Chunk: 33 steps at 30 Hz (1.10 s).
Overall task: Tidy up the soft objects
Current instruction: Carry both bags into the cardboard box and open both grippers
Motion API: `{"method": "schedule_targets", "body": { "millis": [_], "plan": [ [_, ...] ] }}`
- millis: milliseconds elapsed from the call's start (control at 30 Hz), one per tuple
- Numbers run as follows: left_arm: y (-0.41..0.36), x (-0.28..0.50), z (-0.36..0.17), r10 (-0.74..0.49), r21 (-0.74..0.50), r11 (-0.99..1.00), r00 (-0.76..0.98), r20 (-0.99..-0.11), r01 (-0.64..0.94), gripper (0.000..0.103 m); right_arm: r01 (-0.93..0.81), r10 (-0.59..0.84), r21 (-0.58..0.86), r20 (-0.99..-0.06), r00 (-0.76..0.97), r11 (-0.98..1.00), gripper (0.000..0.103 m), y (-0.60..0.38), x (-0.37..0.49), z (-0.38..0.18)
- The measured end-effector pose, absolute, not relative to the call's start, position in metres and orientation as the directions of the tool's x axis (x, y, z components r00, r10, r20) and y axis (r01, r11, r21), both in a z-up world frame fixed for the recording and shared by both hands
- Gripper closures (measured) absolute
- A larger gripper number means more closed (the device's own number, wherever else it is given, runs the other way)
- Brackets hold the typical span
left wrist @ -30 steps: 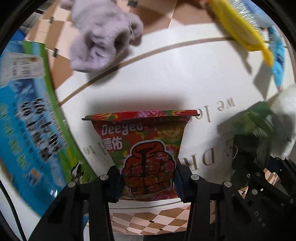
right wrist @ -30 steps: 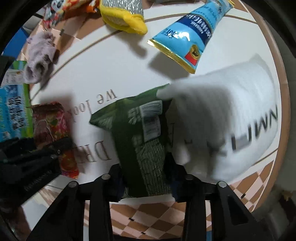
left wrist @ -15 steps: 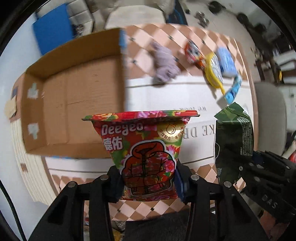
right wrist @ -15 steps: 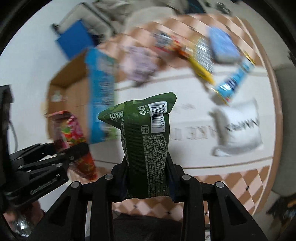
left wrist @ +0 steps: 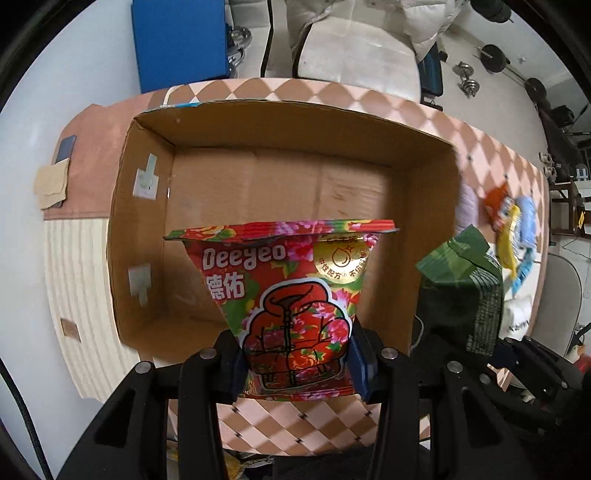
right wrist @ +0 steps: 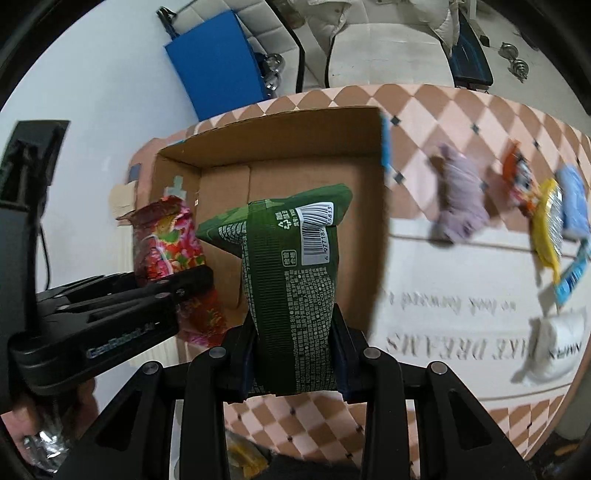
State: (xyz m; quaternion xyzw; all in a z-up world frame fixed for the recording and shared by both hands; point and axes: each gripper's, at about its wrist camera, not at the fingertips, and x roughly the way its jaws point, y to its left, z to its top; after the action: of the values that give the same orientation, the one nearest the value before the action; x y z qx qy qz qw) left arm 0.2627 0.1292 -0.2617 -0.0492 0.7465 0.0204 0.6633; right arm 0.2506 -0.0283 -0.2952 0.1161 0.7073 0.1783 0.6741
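Left gripper (left wrist: 295, 363) points straight down, black fingers clamped on the lower end of a red floral plastic pouch (left wrist: 291, 302) that stands up between them. Right gripper (right wrist: 295, 363) alongside, tilted steeply downward, pads pinching a dark green crinkled plastic pouch (right wrist: 291, 280) the same way. Both grips tight.

Round table (left wrist: 388, 99) with pink-and-white diamond cloth, on a pale floor (left wrist: 480, 33) — white padded chair (left wrist: 354, 55) behind it, blue panel (left wrist: 181, 40) leaning at left, dumbbells (left wrist: 467, 79) at right. Light even, indoor.
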Motion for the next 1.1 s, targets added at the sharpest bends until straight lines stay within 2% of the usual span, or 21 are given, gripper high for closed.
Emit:
{"method": "schedule_targets", "body": {
  "millis": [433,700,733,767,800,833,867,900,1067,1100],
  "plan": [
    [0.187,0.342,-0.371,-0.092,-0.088,0.996,-0.273,-0.958,-0.027,0.062,0.039,0.340,0.338,-0.930,-0.136,0.940,0.067,0.047,0.325,-0.397],
    [0.189,0.346,-0.390,-0.122,-0.123,0.992,-0.294,-0.948,-0.017,0.060,0.039,0.320,0.318,-0.934,-0.158,0.947,0.066,0.052,0.330,-0.415],
    [0.191,0.346,-0.391,-0.138,-0.135,0.990,-0.298,-0.944,-0.032,0.059,0.040,0.323,0.321,-0.932,-0.164,0.946,0.066,0.052,0.330,-0.415],
    [0.193,0.345,-0.390,-0.164,-0.157,0.987,-0.303,-0.939,-0.048,0.054,0.038,0.326,0.325,-0.930,-0.169,0.945,0.065,0.052,0.329,-0.415],
    [0.193,0.344,-0.390,-0.177,-0.169,0.984,-0.305,-0.936,-0.051,0.049,0.033,0.324,0.324,-0.930,-0.173,0.946,0.058,0.053,0.329,-0.415],
    [0.194,0.343,-0.388,-0.171,-0.165,0.985,-0.302,-0.938,-0.046,0.036,0.029,0.320,0.320,-0.931,-0.175,0.947,0.038,0.053,0.330,-0.413],
    [0.194,0.342,-0.385,-0.154,-0.149,0.988,-0.291,-0.944,-0.038,0.031,0.030,0.313,0.313,-0.933,-0.177,0.949,0.026,0.053,0.331,-0.412],
    [0.193,0.340,-0.381,-0.139,-0.136,0.990,-0.279,-0.950,-0.029,0.031,0.024,0.308,0.309,-0.935,-0.174,0.951,0.016,0.053,0.329,-0.408],
    [0.190,0.326,-0.359,-0.091,-0.093,0.996,-0.231,-0.969,-0.003,0.012,-0.010,0.242,0.247,-0.956,-0.169,0.969,0.014,0.052,0.313,-0.391],
    [0.189,0.321,-0.353,-0.081,-0.084,0.996,-0.220,-0.972,0.003,0.011,-0.011,0.227,0.232,-0.959,-0.167,0.973,0.009,0.050,0.308,-0.387]
  ]
}}
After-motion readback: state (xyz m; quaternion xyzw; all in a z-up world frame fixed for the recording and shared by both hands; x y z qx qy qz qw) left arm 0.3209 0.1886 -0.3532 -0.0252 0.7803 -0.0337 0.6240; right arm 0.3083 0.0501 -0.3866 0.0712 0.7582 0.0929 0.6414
